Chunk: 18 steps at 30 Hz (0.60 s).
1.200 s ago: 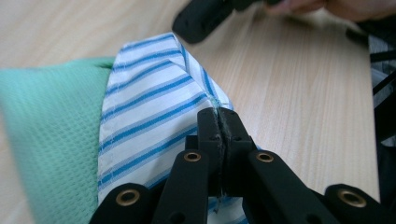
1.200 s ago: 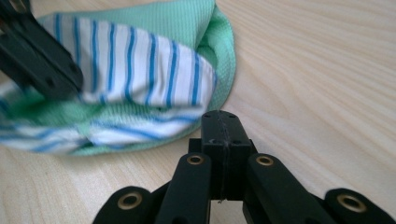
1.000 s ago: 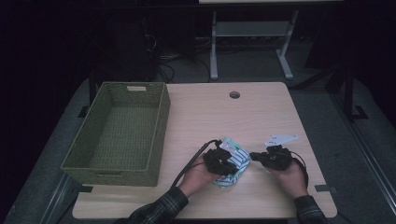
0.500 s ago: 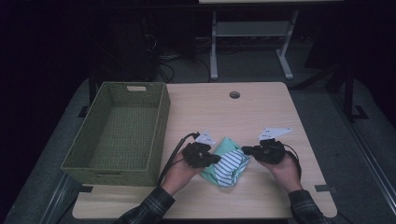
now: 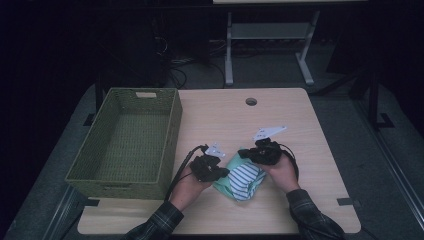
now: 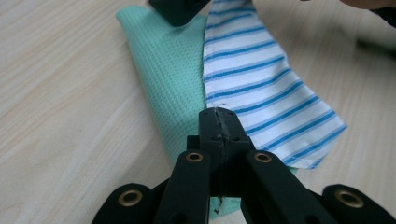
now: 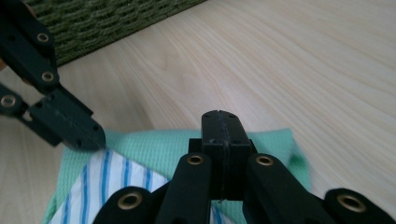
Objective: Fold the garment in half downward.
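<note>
Between both grippers, the folded cloth (image 5: 242, 177) runs diagonally across the table.

We see cloth (image 5: 242, 179) on table (image 5: 300, 125) near front edge, between left claw (image 5: 223, 173) and right claw (image 5: 243, 153); basket (image 5: 125, 140) left of it.

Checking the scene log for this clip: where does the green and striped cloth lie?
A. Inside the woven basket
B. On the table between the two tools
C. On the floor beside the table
B: the cloth lies on the table, with the left tool and right tool at its edges; the basket stands apart.
</note>
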{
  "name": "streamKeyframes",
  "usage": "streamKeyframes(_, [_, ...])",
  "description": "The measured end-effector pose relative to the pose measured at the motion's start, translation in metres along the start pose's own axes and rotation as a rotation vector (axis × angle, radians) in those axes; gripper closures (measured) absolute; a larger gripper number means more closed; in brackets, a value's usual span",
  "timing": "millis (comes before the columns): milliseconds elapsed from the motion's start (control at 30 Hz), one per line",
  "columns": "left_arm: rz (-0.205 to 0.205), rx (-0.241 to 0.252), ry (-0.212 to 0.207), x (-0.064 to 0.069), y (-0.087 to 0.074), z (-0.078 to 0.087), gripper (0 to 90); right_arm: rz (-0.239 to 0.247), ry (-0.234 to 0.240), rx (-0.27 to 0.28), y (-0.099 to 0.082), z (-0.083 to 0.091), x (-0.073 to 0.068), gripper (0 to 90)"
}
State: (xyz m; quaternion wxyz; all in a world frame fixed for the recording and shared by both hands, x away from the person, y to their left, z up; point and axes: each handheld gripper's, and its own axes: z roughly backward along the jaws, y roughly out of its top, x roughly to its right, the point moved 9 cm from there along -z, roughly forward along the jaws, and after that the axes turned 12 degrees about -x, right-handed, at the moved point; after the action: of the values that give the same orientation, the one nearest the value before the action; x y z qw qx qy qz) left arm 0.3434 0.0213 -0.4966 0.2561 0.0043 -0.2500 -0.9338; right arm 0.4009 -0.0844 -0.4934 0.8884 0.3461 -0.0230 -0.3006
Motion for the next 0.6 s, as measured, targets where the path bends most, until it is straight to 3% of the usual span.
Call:
streamKeyframes(167, [0.002,-0.04,0.024,-0.007,-0.005,-0.009,89.7,0.002,-0.006,-0.056,0.0,-0.022,0.003,89.8])
streamKeyframes(333, [0.002,-0.12,0.047,-0.015,-0.014,-0.022,89.7,-0.032,-0.02,-0.1,-0.013,-0.033,0.013,89.9])
streamKeyframes(400, [0.007,-0.118,0.042,-0.016,-0.014,-0.022,89.8,-0.033,-0.02,-0.103,-0.015,-0.033,0.014,90.0])
streamKeyframes(500, [0.001,-0.126,0.065,-0.018,-0.015,-0.021,89.8,-0.023,-0.038,-0.115,-0.018,-0.033,0.014,90.0])
streamKeyframes(600, [0.002,-0.119,0.054,-0.017,-0.014,-0.019,89.7,-0.019,-0.047,-0.111,-0.018,-0.031,0.014,89.8])
